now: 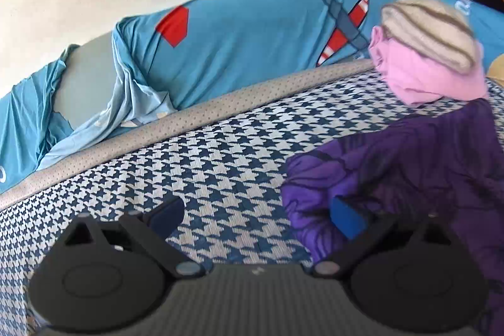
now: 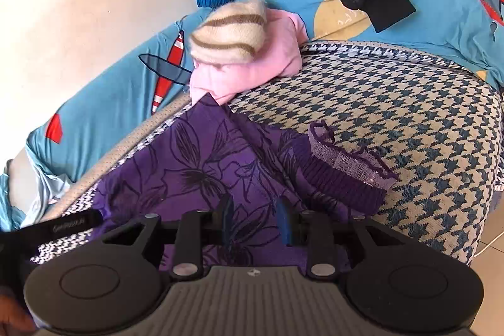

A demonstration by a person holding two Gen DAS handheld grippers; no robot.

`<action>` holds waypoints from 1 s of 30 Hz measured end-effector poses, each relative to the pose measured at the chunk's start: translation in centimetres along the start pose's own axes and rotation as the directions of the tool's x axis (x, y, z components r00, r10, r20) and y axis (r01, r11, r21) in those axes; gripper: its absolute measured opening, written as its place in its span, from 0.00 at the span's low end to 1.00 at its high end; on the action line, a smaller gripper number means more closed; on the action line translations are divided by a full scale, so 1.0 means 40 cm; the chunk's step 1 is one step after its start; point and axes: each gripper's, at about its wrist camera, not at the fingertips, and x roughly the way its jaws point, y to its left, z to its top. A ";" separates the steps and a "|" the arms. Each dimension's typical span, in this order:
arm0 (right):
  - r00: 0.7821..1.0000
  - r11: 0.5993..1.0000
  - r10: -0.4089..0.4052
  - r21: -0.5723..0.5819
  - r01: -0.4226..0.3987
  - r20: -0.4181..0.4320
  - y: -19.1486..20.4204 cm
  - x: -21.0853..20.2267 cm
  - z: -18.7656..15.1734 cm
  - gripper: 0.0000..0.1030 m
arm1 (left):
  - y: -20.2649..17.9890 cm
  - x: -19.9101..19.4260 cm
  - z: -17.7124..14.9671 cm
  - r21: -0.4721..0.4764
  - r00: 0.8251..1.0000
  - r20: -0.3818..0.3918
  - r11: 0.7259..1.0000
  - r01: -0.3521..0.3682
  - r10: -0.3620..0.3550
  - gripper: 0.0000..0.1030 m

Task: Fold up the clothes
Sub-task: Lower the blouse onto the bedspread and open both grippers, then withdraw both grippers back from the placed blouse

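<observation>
Where two folded clothes [image 2: 242,52] sit, one purple garment [image 2: 201,166]

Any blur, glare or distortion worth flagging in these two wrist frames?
Left wrist view: strong fisheye bend along the mattress edge; striped cream garment soft, the purple floral garment sharper. Right wrist view: same barrel curve, daylight even, no glare; cream garment again slightly soft, purple print crisp.

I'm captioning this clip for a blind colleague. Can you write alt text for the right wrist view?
The right gripper hangs with jaws narrowly parted over a purple floral garment lying on a houndstooth cushion. Behind sit a folded pink garment topped by a striped cream one.
</observation>
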 end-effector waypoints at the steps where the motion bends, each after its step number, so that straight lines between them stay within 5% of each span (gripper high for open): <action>1: 1.000 1.000 0.008 -0.007 -0.008 0.001 0.003 -0.006 0.000 0.29 | -0.002 -0.022 -0.007 0.004 1.000 0.011 1.000 0.006 -0.006 0.97; 15: 0.999 0.998 0.007 -0.064 -0.010 -0.045 0.017 -0.045 -0.018 0.34 | -0.033 -0.219 -0.165 0.025 0.992 -0.022 0.992 0.122 -0.121 0.97; 30: 0.993 0.996 -0.074 -0.056 0.069 -0.094 0.000 -0.002 -0.040 0.32 | -0.060 -0.182 -0.238 0.026 0.989 -0.086 0.992 0.120 -0.118 1.00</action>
